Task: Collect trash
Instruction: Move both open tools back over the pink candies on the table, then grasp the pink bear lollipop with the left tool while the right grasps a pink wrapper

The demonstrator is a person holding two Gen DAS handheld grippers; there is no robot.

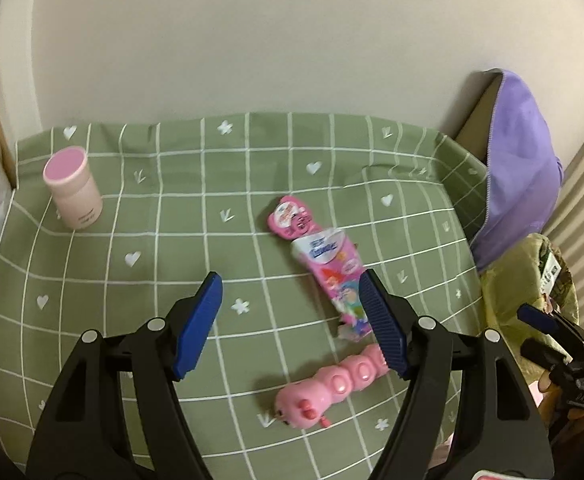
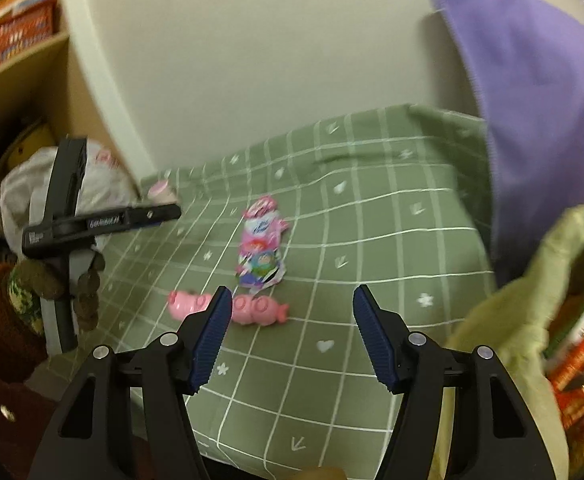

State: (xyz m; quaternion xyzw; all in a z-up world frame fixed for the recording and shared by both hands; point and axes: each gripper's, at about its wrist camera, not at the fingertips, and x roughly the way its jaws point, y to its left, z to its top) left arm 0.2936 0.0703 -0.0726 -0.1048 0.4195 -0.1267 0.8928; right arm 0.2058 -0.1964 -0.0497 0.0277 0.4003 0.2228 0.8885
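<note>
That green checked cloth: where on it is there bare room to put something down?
The cloth is bare across its middle, between the pink-lidded jar at the far left corner and the pink wrapper. The far strip along the wall is bare too. It is crowded on the right, where the wrapper and the pink toy lie end to end, near the green bag.

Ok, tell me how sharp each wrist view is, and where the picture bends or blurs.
Left wrist view: mostly sharp; the pink bottle and the wrapper show clearly, the tablecloth grid bows outward with fisheye distortion, and the corners go dark. Right wrist view: motion-blurred throughout; the wrapper and pink toy are smeared, and the bag at the right edge is blurriest.
</note>
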